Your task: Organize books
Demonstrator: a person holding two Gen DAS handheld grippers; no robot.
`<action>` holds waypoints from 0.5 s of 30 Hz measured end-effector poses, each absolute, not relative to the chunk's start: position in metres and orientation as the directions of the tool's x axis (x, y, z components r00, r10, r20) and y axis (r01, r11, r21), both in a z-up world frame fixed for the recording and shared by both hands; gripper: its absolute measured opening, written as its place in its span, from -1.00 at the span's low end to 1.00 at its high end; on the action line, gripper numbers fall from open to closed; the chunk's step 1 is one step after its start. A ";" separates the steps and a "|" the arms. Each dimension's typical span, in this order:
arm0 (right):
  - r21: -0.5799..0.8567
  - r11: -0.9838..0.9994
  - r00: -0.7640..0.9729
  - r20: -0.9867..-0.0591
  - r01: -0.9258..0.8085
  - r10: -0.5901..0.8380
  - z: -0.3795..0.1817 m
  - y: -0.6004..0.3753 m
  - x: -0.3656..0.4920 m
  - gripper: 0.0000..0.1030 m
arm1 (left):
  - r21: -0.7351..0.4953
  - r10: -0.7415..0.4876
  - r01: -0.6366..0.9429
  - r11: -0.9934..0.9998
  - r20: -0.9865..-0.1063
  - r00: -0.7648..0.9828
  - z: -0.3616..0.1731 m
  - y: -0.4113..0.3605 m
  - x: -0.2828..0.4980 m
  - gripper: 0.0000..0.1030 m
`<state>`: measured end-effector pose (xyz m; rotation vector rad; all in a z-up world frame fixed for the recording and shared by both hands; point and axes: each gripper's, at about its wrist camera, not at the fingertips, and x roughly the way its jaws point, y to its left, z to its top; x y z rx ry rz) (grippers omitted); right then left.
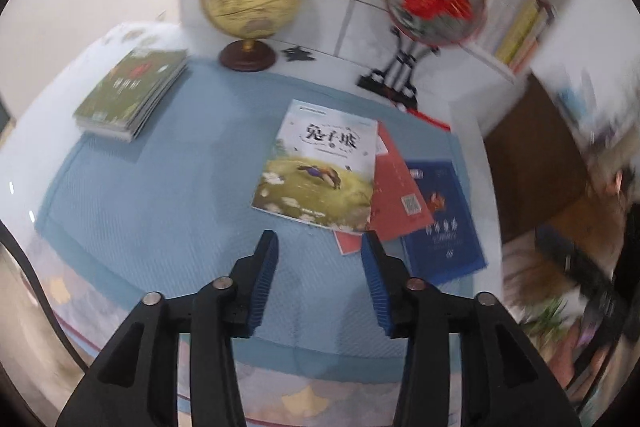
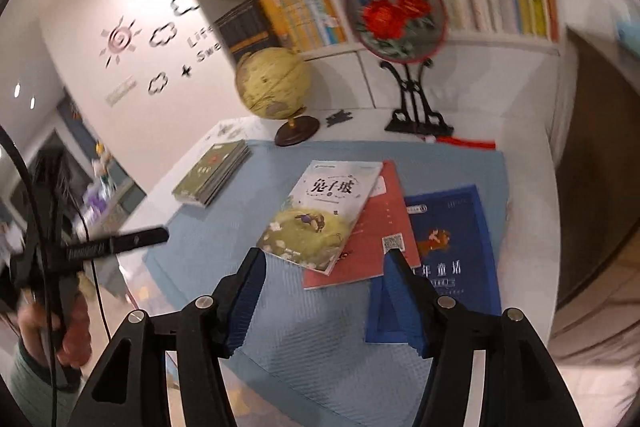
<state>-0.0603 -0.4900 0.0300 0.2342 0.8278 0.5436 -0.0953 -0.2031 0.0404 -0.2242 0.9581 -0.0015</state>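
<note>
Three loose books (image 1: 320, 163), one stack (image 1: 132, 95), two empty grippers (image 1: 320, 263)

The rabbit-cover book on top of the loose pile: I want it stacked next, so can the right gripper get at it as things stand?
Probably yes. The rabbit-cover book lies topmost, overlapping the red book, and the right gripper is open and empty just before its near edge.

Your right gripper (image 2: 324, 263) faces white-topped book (image 2: 320, 215), title 兔子坡; blue book (image 2: 452, 251) beside its right finger reads 年童话; wall lettering (image 2: 204, 45) far left partly legible: "Life", "Swe".
</note>
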 end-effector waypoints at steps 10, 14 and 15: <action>0.480 0.829 0.433 -0.707 -0.286 0.559 -0.009 -0.471 -0.018 0.19 | -0.339 -0.282 -0.031 0.940 -0.828 0.484 -0.025 -0.165 -0.049 0.35; 0.493 0.835 0.354 -0.756 -0.244 0.550 -0.044 -0.431 0.009 0.19 | -0.324 -0.263 -0.067 0.944 -0.857 0.443 -0.062 -0.146 -0.010 0.35; 0.492 0.836 0.334 -0.767 -0.243 0.548 -0.053 -0.421 0.016 0.19 | -0.319 -0.257 -0.076 0.945 -0.864 0.433 -0.072 -0.141 0.000 0.35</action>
